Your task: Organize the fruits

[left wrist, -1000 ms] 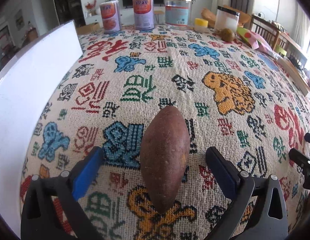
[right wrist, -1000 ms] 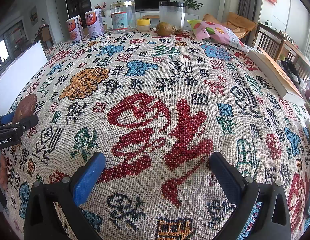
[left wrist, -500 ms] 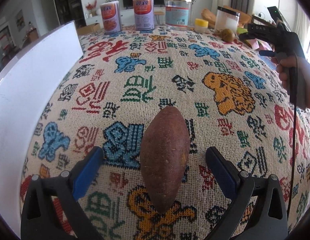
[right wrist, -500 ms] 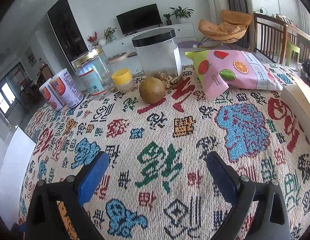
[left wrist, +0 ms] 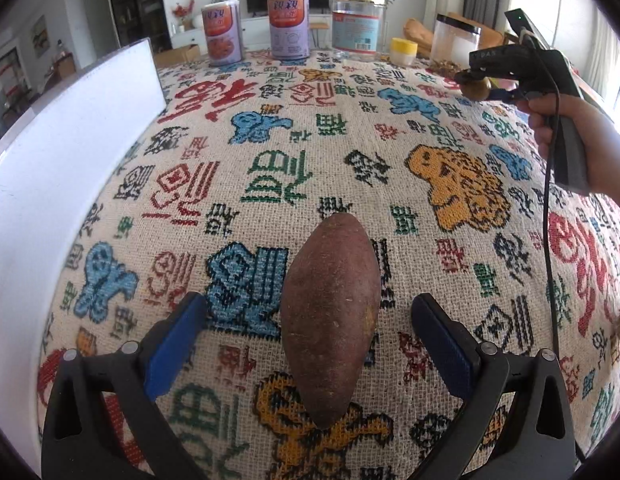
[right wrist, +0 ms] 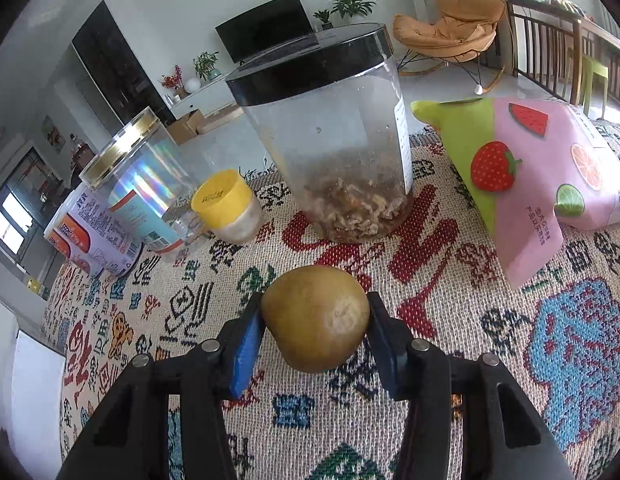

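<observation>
A brown sweet potato (left wrist: 332, 312) lies on the patterned tablecloth between the open jaws of my left gripper (left wrist: 306, 320), touching neither pad. My right gripper (right wrist: 316, 320) is shut on a round yellow-brown fruit (right wrist: 316, 318), its blue pads pressing both sides, near the far edge of the table. The left wrist view shows that gripper (left wrist: 476, 86) with the fruit (left wrist: 476, 88) at the far right, held by a hand.
A white board (left wrist: 58, 184) stands along the left side. At the back stand two printed cans (left wrist: 288, 26), a clear foil-lidded jar (right wrist: 138, 184), a small yellow-capped jar (right wrist: 226, 210) and a black-lidded jar (right wrist: 330, 136). A pink fruit-print bag (right wrist: 542, 168) lies right.
My right gripper moved forward across the table to the back and closed on the round fruit. My left gripper and the sweet potato have not moved.
</observation>
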Motion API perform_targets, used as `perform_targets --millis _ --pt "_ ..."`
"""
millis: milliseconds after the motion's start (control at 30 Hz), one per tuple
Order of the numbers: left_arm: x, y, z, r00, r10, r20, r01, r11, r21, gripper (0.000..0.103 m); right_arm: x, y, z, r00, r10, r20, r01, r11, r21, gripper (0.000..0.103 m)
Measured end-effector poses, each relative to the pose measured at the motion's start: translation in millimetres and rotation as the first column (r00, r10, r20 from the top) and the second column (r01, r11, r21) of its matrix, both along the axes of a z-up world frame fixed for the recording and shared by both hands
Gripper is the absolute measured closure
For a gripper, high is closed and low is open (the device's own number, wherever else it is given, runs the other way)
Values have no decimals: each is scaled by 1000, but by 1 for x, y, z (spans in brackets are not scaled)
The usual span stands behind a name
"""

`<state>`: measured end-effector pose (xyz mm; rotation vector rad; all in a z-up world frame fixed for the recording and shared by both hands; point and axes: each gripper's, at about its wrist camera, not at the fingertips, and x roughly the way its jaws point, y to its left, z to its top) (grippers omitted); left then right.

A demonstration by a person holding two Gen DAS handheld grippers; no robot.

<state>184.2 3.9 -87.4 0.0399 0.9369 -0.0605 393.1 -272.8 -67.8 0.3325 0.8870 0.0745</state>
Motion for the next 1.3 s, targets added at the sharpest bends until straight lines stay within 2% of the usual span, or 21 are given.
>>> perform_targets --millis 167,267,367,467,533,667,800,867,1000,1067,1133,1300 --pt "0 0 0 1000 0 1 0 1000 2 0 -116 24 2 980 195 -42 -197 979 -58 54" --pt "1 0 0 1000 0 1 0 1000 4 0 -197 40 0 965 259 -44 -262 956 -131 54" --pt "0 0 0 1000 0 1 0 1000 3 0 -265 59 -1 961 278 -6 -271 929 -251 54" --pt "0 0 0 1000 0 1 0 1000 3 0 -309 62 -1 966 260 -8 -254 935 -246 54" --pt "0 0 0 1000 0 1 0 1000 3 0 -330 65 -5 974 225 8 -214 935 -284 53" --pt "0 0 0 1000 0 1 0 1000 3 0 -334 70 -9 976 218 -10 -209 918 -336 53" --pt "0 0 0 1000 1 1 -1 1000 3 0 -332 66 -10 979 202 -16 -196 926 -322 49" --pt "0 0 0 1000 1 1 -1 1000 2 0 -330 63 -11 984 176 -24 -174 929 -326 36" --pt "0 0 0 1000 1 1 -1 1000 3 0 -329 62 -12 984 174 -30 -174 931 -321 29" --pt "0 0 0 1000 1 1 -1 1000 2 0 -328 64 -13 981 190 -38 -192 928 -320 17" --pt "0 0 0 1000 1 1 -1 1000 2 0 -327 65 -15 981 189 -52 -196 926 -323 9" --pt "0 0 0 1000 1 1 -1 1000 3 0 -326 66 -17 975 214 -63 -223 924 -309 1"
